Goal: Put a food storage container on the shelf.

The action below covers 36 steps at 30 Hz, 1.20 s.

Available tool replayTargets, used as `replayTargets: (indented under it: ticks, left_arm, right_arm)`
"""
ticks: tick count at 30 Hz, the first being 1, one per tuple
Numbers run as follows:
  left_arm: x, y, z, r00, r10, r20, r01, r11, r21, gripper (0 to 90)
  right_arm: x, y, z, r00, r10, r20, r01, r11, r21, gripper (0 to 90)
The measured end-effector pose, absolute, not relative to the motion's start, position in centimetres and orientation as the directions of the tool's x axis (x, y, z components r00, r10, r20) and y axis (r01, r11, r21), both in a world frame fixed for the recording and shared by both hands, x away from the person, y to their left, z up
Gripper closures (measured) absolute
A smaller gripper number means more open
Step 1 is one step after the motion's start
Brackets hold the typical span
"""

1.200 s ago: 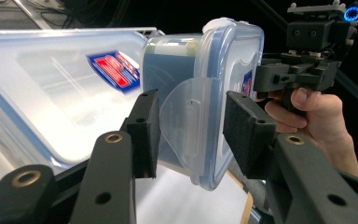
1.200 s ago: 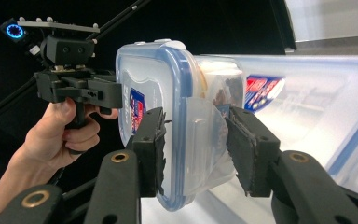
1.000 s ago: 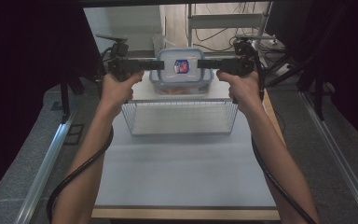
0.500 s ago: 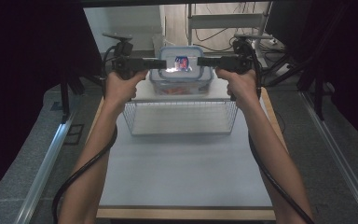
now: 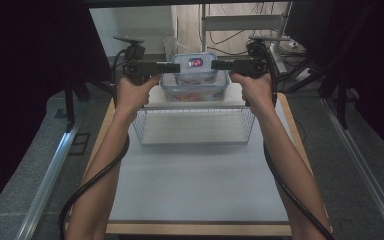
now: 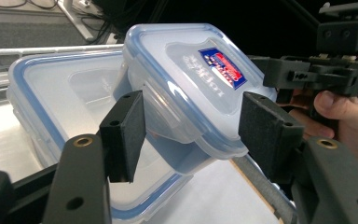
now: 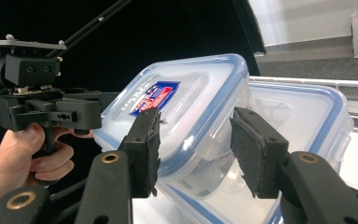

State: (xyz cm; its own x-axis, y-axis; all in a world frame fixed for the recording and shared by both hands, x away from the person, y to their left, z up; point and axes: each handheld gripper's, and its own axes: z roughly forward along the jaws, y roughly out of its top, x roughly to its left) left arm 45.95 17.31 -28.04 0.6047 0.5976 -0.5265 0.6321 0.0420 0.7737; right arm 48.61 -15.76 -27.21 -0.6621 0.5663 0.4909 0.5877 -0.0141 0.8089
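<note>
A small clear box with a blue-rimmed lid and a red and blue label (image 5: pixel 195 63) (image 6: pixel 200 79) (image 7: pixel 182 107) lies tilted on the lid of a larger clear box (image 5: pixel 195 86) (image 6: pixel 42 93) (image 7: pixel 303 112). My left gripper (image 5: pixel 176 67) (image 6: pixel 191 135) comes at it from the left and my right gripper (image 5: pixel 215 64) (image 7: pixel 193 149) from the right. Both pairs of jaws have just been opening. The small box's corners sit between the pads, which look just off its sides.
A wire basket (image 5: pixel 195 132) stands on the white table (image 5: pixel 195 185) just in front of the larger box. Cables trail from both grippers along the forearms. Black frame legs and a metal rail (image 5: pixel 45 185) flank the table.
The hands and the small box have shifted very slightly toward the table's far end. The small box now rests tilted on the larger box's lid.
</note>
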Motion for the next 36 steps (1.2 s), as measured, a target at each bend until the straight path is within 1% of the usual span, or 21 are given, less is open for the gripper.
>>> replayTargets:
  ticks: [4, 7, 12, 17, 18, 19, 20, 21, 22, 23, 24, 25, 26, 27, 28, 29, 30, 36]
  left_arm:
    - [45.8, 17.2, -27.9, 0.603, 0.62, -0.503, 0.617, 0.037, 0.786, 38.4]
    - [45.5, 17.0, -27.8, 0.608, 0.652, -0.453, 0.585, 0.019, 0.811, 37.3]
    - [45.2, 16.8, -27.7, 0.611, 0.665, -0.43, 0.564, 0.015, 0.825, 36.5]
    - [44.7, 17.0, -27.6, 0.613, 0.687, -0.391, 0.533, 0.005, 0.846, 30.4]
    - [44.6, 17.1, -27.7, 0.616, 0.69, -0.38, 0.524, 0.002, 0.852, 30.4]
    - [44.4, 17.2, -27.7, 0.619, 0.692, -0.37, 0.514, -0.001, 0.858, 26.9]
    - [44.2, 17.2, -27.8, 0.621, 0.695, -0.363, 0.505, 0.0, 0.863, 26.9]
    - [43.9, 17.2, -27.9, 0.628, 0.698, -0.345, 0.487, -0.007, 0.873, 22.9]
    - [43.4, 17.1, -28.1, 0.64, 0.7, -0.315, 0.459, -0.02, 0.888, 21.6]
    - [43.4, 17.1, -28.1, 0.64, 0.7, -0.315, 0.459, -0.02, 0.888, 20.6]
    - [43.1, 17.1, -28.2, 0.646, 0.704, -0.293, 0.443, -0.034, 0.896, 20.6]
    - [42.5, 17.0, -28.5, 0.66, 0.709, -0.249, 0.406, -0.058, 0.912, 19.4]
    - [42.5, 17.0, -28.5, 0.66, 0.709, -0.249, 0.406, -0.058, 0.912, 18.7]
    - [42.1, 16.9, -28.7, 0.665, 0.711, -0.228, 0.39, -0.071, 0.918, 18.7]
    - [41.9, 16.9, -28.8, 0.67, 0.711, -0.213, 0.379, -0.081, 0.922, 17.8]
    - [41.7, 16.9, -28.9, 0.673, 0.712, -0.203, 0.37, -0.086, 0.925, 17.8]
    - [41.3, 16.8, -29.1, 0.676, 0.714, -0.185, 0.357, -0.097, 0.929, 15.0]
    - [39.9, 16.7, -30.1, 0.686, 0.715, -0.138, 0.331, -0.138, 0.933, 11.1]
  right_arm:
    - [48.6, -15.6, -27.2, -0.664, 0.574, 0.479, 0.579, -0.011, 0.815, 51.6]
    - [48.3, -15.5, -27.1, -0.669, 0.573, 0.473, 0.576, -0.003, 0.818, 51.6]
    - [48.0, -15.5, -27.1, -0.681, 0.566, 0.464, 0.564, 0.003, 0.825, 51.4]
    - [47.7, -15.5, -27.0, -0.681, 0.571, 0.459, 0.559, 0.001, 0.829, 50.4]
    - [47.6, -15.6, -27.0, -0.685, 0.572, 0.451, 0.554, 0.006, 0.832, 49.8]
    - [47.3, -15.6, -26.9, -0.69, 0.579, 0.435, 0.539, 0.01, 0.842, 47.9]
    - [47.3, -15.6, -26.9, -0.69, 0.579, 0.435, 0.539, 0.01, 0.842, 47.9]
    - [47.0, -15.7, -26.9, -0.697, 0.585, 0.415, 0.52, 0.015, 0.854, 45.2]
    - [46.8, -15.8, -26.9, -0.702, 0.586, 0.405, 0.512, 0.02, 0.859, 44.0]
    - [46.6, -15.8, -26.9, -0.707, 0.587, 0.394, 0.503, 0.026, 0.864, 42.5]
    - [46.6, -15.8, -26.9, -0.707, 0.587, 0.394, 0.503, 0.026, 0.864, 42.5]
    - [46.3, -15.9, -27.2, -0.721, 0.599, 0.348, 0.474, 0.059, 0.879, 38.5]
    - [46.3, -15.9, -27.2, -0.721, 0.599, 0.348, 0.474, 0.059, 0.879, 38.5]
    - [46.2, -16.0, -27.3, -0.724, 0.603, 0.334, 0.465, 0.069, 0.883, 37.1]
    - [46.0, -16.2, -27.7, -0.738, 0.602, 0.305, 0.44, 0.087, 0.894, 32.9]
    - [46.0, -16.2, -27.7, -0.738, 0.602, 0.305, 0.44, 0.087, 0.894, 32.9]
    - [45.8, -16.4, -28.0, -0.75, 0.592, 0.294, 0.423, 0.089, 0.902, 29.0]
    - [45.0, -16.9, -28.7, -0.769, 0.591, 0.243, 0.382, 0.12, 0.916, 23.4]
